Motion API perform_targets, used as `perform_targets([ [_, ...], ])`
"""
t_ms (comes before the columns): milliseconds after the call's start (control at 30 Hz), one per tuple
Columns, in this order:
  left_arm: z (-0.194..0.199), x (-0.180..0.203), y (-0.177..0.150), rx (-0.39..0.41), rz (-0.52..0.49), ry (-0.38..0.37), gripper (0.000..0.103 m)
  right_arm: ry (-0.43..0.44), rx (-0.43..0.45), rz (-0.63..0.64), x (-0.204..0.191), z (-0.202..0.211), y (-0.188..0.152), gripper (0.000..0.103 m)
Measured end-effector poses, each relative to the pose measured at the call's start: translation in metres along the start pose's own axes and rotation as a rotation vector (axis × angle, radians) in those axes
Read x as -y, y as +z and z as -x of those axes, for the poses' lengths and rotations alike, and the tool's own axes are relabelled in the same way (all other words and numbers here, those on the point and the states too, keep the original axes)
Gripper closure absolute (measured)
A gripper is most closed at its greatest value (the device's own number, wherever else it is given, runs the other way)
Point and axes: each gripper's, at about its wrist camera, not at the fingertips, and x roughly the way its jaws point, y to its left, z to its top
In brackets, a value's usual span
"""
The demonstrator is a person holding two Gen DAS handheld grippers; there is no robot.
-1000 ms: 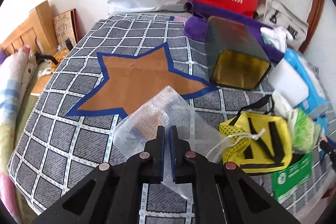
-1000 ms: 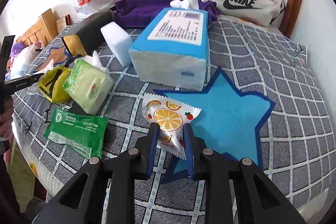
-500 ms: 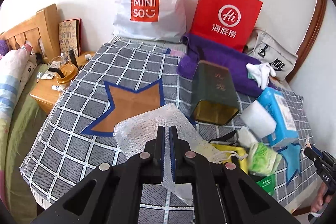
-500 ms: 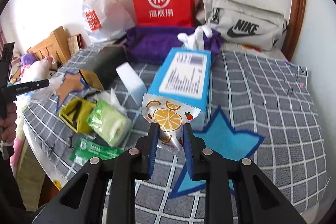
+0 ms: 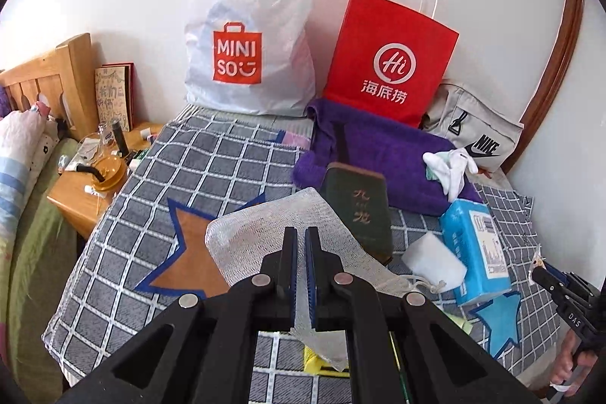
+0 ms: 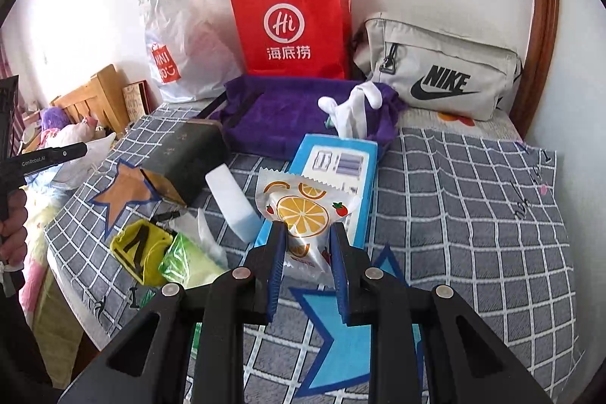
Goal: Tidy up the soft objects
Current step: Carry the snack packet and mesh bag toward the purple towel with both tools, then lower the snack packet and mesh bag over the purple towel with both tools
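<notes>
From the left wrist, we have lifted the white mesh bag (image 5: 265, 233) clear of the bed (image 5: 125, 252); the left tongs (image 5: 301, 271) pinch it, limp above the brown star (image 5: 189, 252).

From the right wrist, our right tongs (image 6: 306, 267) grip the glossy orange-printed snack packet (image 6: 303, 211), likewise raised, over the blue star (image 6: 348, 339), ready for sorting.

- The left gripper (image 5: 302, 245) has been raised, and the mesh bag (image 5: 261, 233) clamped in it has been lifted off the bed (image 5: 212, 158).
- The right gripper (image 6: 307, 245) has been raised, and the snack packet (image 6: 303, 211) carried up with it.
</notes>
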Motion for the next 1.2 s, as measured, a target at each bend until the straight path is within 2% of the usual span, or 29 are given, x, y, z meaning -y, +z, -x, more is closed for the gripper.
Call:
perform_targets([
  [533,-0.043,0.04,0.055,0.001,-0.049,-0.061,0.098,0.058,0.044,-0.005,0.011,-0.029,0.063,0.079],
  [767,-0.069,0.048,0.078,-0.004,-0.066,-0.072,0.098,0.052,0.046,0.001,0.015,-0.058,0.092,0.079],
  [1200,-0.128,0.061,0.121,-0.046,-0.062,-0.101,0.098,0.08,-0.014,0.02,0.021,-0.131,0.139,0.079],
])
